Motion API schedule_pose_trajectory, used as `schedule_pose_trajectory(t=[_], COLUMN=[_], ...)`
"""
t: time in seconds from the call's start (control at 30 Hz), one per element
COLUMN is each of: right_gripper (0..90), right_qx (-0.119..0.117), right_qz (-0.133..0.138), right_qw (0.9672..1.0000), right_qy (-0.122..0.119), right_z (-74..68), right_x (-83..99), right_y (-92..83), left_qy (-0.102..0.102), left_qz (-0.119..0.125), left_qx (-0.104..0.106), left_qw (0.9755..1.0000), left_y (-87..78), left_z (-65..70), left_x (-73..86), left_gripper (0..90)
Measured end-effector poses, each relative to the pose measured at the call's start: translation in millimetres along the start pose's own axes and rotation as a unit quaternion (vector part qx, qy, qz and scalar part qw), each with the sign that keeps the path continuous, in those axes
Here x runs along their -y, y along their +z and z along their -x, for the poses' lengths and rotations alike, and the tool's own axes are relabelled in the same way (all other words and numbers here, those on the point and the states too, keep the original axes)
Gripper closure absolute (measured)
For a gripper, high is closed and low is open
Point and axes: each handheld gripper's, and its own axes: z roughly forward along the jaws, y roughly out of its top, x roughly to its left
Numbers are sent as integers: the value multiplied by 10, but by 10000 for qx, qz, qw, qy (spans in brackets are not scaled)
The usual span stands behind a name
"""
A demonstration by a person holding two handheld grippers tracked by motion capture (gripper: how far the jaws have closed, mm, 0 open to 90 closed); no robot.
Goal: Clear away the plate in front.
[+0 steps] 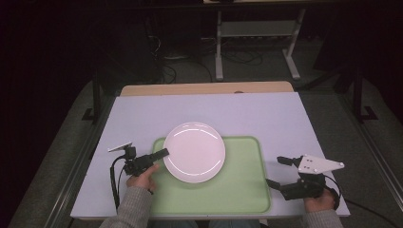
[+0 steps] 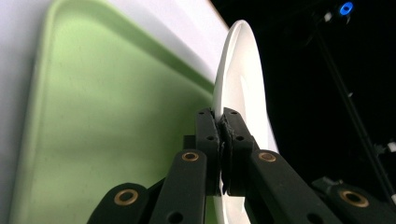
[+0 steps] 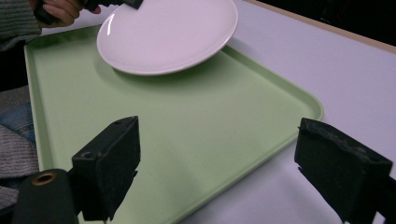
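A round white ceramic plate [image 1: 194, 151] sits over the upper left part of a pale green rectangular plastic tray [image 1: 237, 190], which lies on the lavender-white tabletop [image 1: 266, 114] near the person's edge. The left gripper [image 1: 163, 153] has its two black jaws pressed together on the plate's left rim; in the left gripper view the plate [image 2: 243, 84] stands edge-on between them with the tray [image 2: 93, 130] behind. From the right gripper view, the plate [image 3: 168, 35] appears lifted and tilted above the tray [image 3: 196, 126], casting a shadow on it, with the left hand [image 3: 63, 10] just behind its far rim.

The right gripper [image 1: 278, 172] rests on the tabletop just beside the tray's right edge, jaws spread wide and holding nothing. Its grey three-cornered plate [image 1: 321, 164] sits on top.

Beyond the tabletop's far wooden edge [image 1: 204, 88], a white metal stand [image 1: 256, 42] and loose cables [image 1: 190, 61] occupy the dark floor. Nothing lies between the right gripper and the plate but bare tray.
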Motion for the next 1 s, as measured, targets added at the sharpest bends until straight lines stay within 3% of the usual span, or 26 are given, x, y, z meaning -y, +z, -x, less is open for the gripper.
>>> schedule_pose_trajectory(t=[0.1, 0.33, 0.6, 1.0], right_gripper=[136, 136, 136, 136], right_qx=[-5, -1, -8, 20], right_qz=[0, -9, 8, 21], right_qw=[10000, 10000, 10000, 10000], right_qy=[-1, 3, -20, 29], right_z=[-2, -1, -5, -10], right_x=[0, 1, 1, 9], right_y=[-1, 1, -3, -15], left_qy=[146, 163, 171, 679], left_qz=[-140, -340, -459, -734], left_qx=[-150, -187, -365, -620], left_qw=[9997, 9991, 9981, 9931], left_y=[18, 16, 1, -22], left_z=[12, 58, 76, 128], left_x=[27, 91, 124, 192], left_gripper=[874, 878, 870, 835])
